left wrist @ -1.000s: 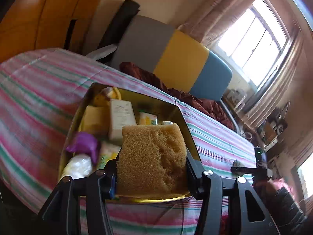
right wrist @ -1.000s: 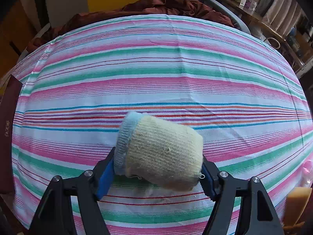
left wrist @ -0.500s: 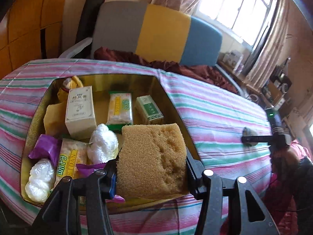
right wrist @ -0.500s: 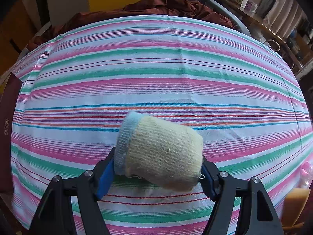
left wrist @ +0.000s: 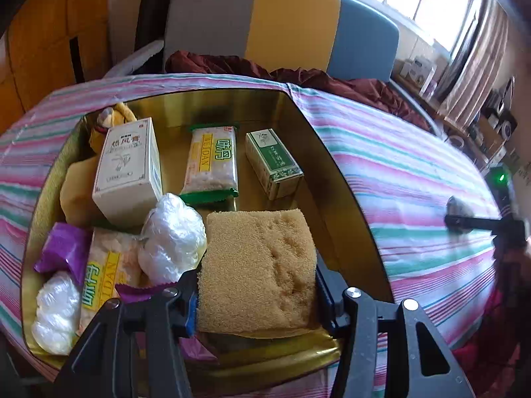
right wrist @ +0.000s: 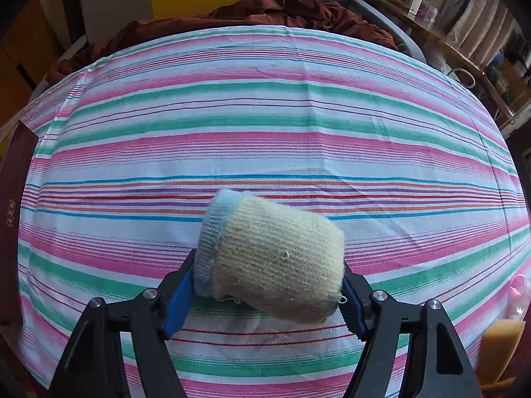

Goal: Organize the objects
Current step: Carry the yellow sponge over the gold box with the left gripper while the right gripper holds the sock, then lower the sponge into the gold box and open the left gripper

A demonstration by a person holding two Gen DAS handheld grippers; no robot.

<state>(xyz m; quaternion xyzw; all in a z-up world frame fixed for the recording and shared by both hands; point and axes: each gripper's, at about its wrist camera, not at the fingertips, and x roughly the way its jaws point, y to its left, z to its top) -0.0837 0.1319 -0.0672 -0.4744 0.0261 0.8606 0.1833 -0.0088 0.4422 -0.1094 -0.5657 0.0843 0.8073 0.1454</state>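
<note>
My left gripper (left wrist: 257,293) is shut on a tan sponge (left wrist: 259,265), held over the near right part of a gold tin box (left wrist: 335,172). Inside the box lie a white carton (left wrist: 127,165), a green carton (left wrist: 273,162), two snack packets (left wrist: 212,162), purple wrappers (left wrist: 63,248) and white plastic bundles (left wrist: 171,238). In the right wrist view my right gripper (right wrist: 268,285) is shut on a rolled cream sock with a pale blue cuff (right wrist: 272,258), just above the striped tablecloth (right wrist: 265,132).
A grey, yellow and blue chair back (left wrist: 278,23) with dark red cloth (left wrist: 298,73) stands behind the table. The other gripper (left wrist: 478,222) shows at the right edge of the left wrist view. A dark red box lid (right wrist: 13,212) lies at the table's left edge.
My left gripper with the sponge has swung over and down toward the gold box, so its contents now show from above. The right gripper and sock have stayed put.
</note>
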